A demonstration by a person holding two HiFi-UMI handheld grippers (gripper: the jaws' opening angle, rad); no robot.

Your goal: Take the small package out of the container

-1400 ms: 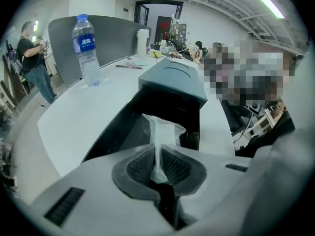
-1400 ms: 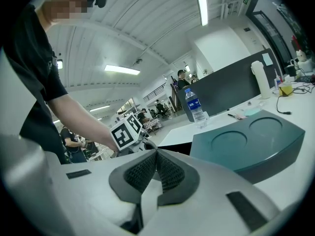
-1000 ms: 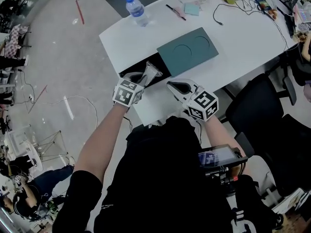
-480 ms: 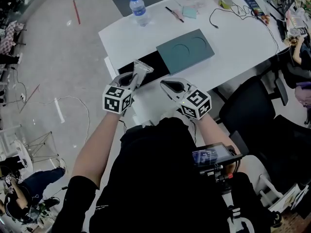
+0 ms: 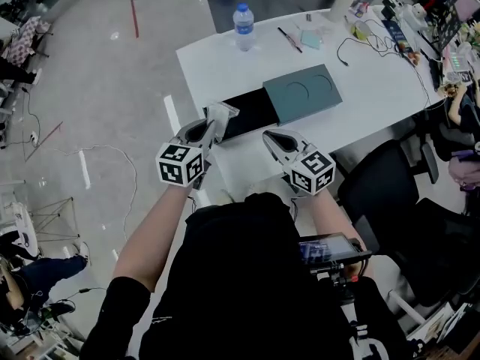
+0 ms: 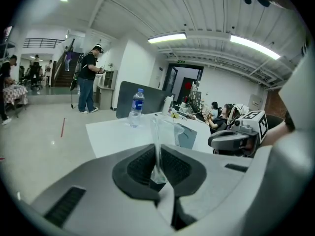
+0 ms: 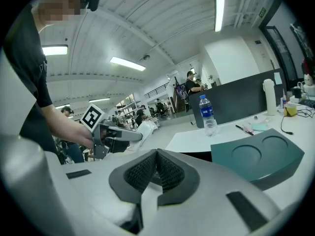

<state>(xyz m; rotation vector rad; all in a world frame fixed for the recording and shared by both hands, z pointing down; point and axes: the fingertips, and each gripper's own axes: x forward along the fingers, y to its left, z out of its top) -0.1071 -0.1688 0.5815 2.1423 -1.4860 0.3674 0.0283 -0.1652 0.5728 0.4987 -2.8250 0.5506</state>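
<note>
Small package (image 5: 223,112), clear film, pinched edge-on in left gripper (image 5: 211,125), seemingly lifted free at the near left. Right gripper (image 5: 271,136) beside it, jaws pressed together, empty. Beyond: black container (image 5: 251,112), teal lid (image 5: 304,94) offset right, leaving it open for access.

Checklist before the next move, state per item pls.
1. Grip: left tongs shut on small package, pinched at its lower edge: ok.
2. Clearance: small package held up, off the left end of the container: ok.
3. Spare hand: right tongs shut with nothing between them: ok.
4. Access: lid slid aside, container open: ok.
5. Drop spot: bare table beside the container: ok.
6. Anything else left inside the container: cannot tell.
</note>
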